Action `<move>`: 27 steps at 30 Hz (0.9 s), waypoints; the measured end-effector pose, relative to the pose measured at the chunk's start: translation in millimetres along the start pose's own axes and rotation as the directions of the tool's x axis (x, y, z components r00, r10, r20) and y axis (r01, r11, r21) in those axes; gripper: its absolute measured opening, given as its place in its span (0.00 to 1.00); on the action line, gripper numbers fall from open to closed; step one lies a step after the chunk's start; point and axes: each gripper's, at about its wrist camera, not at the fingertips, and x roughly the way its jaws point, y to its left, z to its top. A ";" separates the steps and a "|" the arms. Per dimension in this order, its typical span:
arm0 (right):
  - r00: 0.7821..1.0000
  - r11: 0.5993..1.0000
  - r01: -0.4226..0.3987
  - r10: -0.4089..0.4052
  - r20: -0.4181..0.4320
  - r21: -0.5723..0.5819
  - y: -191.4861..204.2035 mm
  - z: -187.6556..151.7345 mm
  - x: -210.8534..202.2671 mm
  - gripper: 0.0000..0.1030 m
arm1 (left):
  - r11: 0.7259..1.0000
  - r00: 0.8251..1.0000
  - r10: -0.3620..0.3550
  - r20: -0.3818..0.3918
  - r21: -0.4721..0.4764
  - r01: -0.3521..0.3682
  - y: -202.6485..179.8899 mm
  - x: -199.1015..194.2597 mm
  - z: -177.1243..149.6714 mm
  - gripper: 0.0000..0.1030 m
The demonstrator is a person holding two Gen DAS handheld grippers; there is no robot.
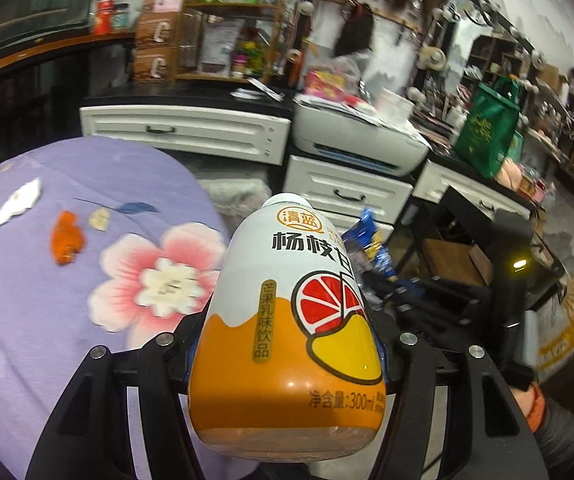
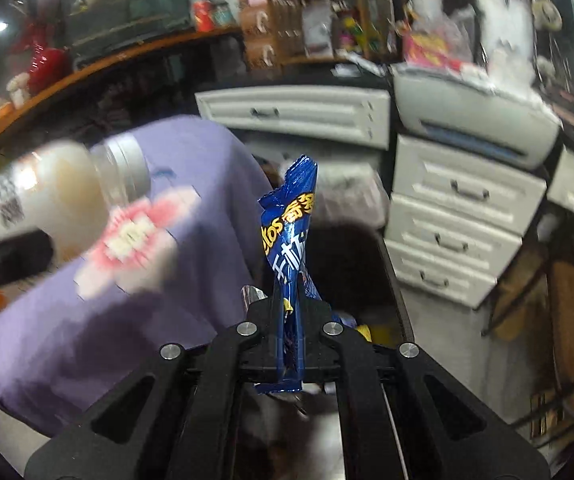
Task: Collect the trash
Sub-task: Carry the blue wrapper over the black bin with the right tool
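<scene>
My left gripper (image 1: 287, 344) is shut on a white and orange drink bottle (image 1: 287, 320), held upright past the right edge of a purple flowered tablecloth (image 1: 27, 300). The bottle also shows blurred in the right wrist view (image 2: 59, 200). My right gripper (image 2: 290, 316) is shut on a blue snack wrapper (image 2: 291, 232), held upright beside the tablecloth (image 2: 135, 320). The wrapper peeks out behind the bottle in the left wrist view (image 1: 371, 240). An orange scrap (image 1: 67, 238), a white paper scrap (image 1: 17, 202) and a small beige scrap (image 1: 101, 219) lie on the tablecloth.
White drawer units (image 1: 187, 132) and a printer (image 1: 359, 136) stand behind. A green bag (image 1: 487, 128) sits on the counter at right. A dark bin-like opening (image 2: 351, 264) lies below the wrapper. Cluttered shelves (image 1: 223, 40) line the back.
</scene>
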 end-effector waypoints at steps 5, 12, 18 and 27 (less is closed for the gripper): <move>0.999 0.997 -0.004 0.008 -0.052 0.077 -26.3 -18.4 35.6 0.04 | 0.999 0.999 -0.022 -0.033 0.038 0.023 -23.5 15.7 -5.1 0.59; 0.992 0.989 0.019 0.000 -0.127 0.146 -44.9 -29.5 90.7 0.05 | 0.997 0.997 -0.025 -0.069 0.064 0.029 -38.8 32.2 -11.8 0.59; 0.981 0.984 0.062 -0.029 -0.192 0.167 -54.3 -45.7 116.6 0.27 | 0.997 0.995 -0.021 -0.099 0.073 0.028 -40.9 42.9 -17.3 0.59; 0.985 0.982 0.124 -0.105 -0.137 0.139 -58.8 -51.4 84.2 0.58 | 0.996 0.988 -0.041 -0.147 0.077 0.052 -48.7 67.1 -20.6 0.59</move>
